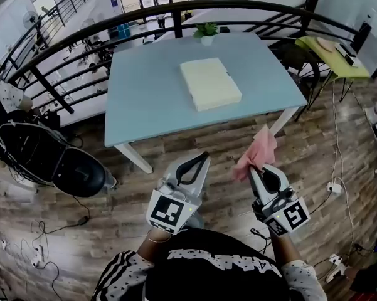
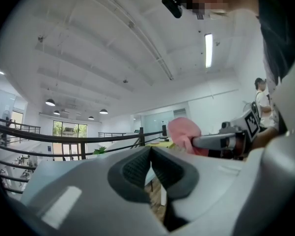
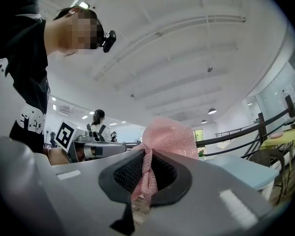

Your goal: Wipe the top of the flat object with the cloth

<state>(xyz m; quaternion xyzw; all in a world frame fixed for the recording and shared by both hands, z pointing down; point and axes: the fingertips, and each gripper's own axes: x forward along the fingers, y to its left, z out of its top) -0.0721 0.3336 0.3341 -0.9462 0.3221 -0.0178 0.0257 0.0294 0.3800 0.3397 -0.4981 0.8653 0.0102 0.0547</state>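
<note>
A flat cream slab [image 1: 209, 83] lies on the light blue table [image 1: 144, 99], well ahead of both grippers. My right gripper [image 1: 258, 168] is shut on a pink cloth [image 1: 257, 152], which bunches up above its jaw tips; the cloth [image 3: 167, 137] fills the middle of the right gripper view, pinched between the pads. My left gripper [image 1: 204, 157] is shut with nothing in it, held over the wooden floor short of the table's near edge. In the left gripper view its jaws [image 2: 151, 157] meet, and the pink cloth [image 2: 182, 132] shows to the right.
A small potted plant [image 1: 206, 32] stands at the table's far edge. A curved black railing [image 1: 175, 8] runs behind the table. A black chair [image 1: 56, 158] sits at the left, a yellow-green table [image 1: 332, 55] at the right. Cables and a power strip [image 1: 334, 187] lie on the floor.
</note>
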